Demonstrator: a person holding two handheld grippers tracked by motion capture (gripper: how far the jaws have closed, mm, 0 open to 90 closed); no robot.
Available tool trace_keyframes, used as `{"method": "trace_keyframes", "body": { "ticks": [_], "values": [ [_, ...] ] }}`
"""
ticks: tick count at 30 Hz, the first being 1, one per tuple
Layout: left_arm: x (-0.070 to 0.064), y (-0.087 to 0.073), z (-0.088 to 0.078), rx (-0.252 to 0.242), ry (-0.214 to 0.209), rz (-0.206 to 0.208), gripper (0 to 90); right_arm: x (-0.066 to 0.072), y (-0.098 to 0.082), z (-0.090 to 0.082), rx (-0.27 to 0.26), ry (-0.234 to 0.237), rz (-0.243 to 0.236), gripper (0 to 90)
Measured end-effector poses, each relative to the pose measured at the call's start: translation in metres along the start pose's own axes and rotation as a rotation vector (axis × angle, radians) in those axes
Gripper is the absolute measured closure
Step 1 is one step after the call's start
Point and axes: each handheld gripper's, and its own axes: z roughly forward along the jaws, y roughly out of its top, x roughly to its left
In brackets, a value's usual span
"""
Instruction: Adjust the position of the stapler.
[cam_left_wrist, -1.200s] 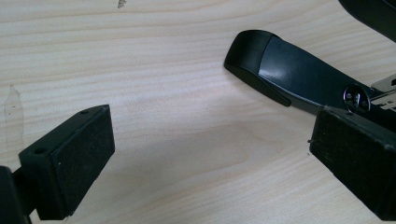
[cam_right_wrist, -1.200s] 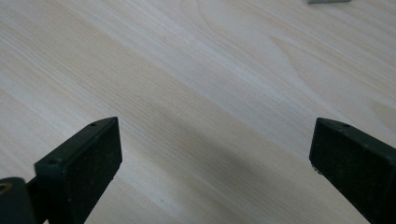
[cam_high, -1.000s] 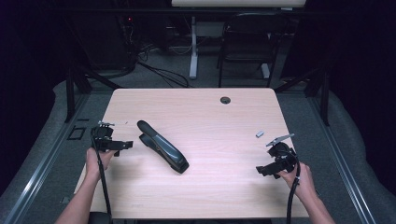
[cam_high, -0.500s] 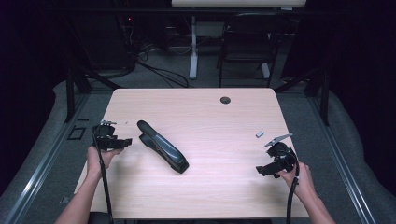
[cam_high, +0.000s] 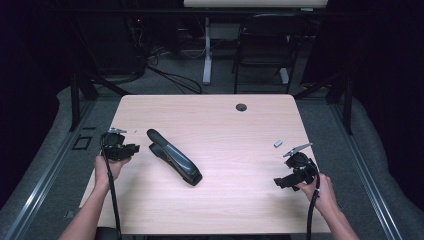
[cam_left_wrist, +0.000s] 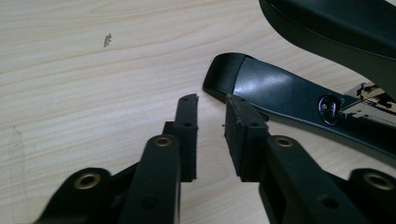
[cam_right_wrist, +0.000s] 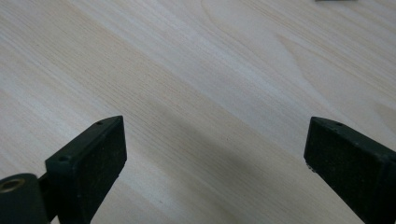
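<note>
The stapler (cam_high: 174, 156) lay left of centre on the table (cam_high: 240, 135), its long axis running diagonally from far-left to near-right. We saw its far-left end just ahead of the left gripper (cam_left_wrist: 211, 123), jaws narrowly parted, holding nothing. The right gripper (cam_right_wrist: 215, 154) sat well apart, jaws wide.

stapler (cam_left_wrist: 299, 98) cropped at frame edge, small grey piece (cam_high: 278, 143) unidentifiable
</note>
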Motion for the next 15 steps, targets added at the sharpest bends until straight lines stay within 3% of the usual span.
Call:
{"method": "trace_keyframes", "body": {
  "ticks": [6, 11, 15],
  "values": [
    [-0.007, 0.002, 0.003, -0.006, -0.027, 0.010, 86.0, 0.000, 0.000, 0.001, 0.002, 0.006, 0.001, 6.1],
    [-0.020, 0.005, 0.013, 0.019, -0.061, 0.030, 87.5, 0.001, 0.000, 0.001, 0.007, 0.006, 0.001, 6.1],
    [-0.031, 0.008, 0.019, 0.037, -0.062, 0.044, 88.7, 0.000, 0.000, 0.001, 0.011, 0.001, -0.001, 6.1]
  ]
}}
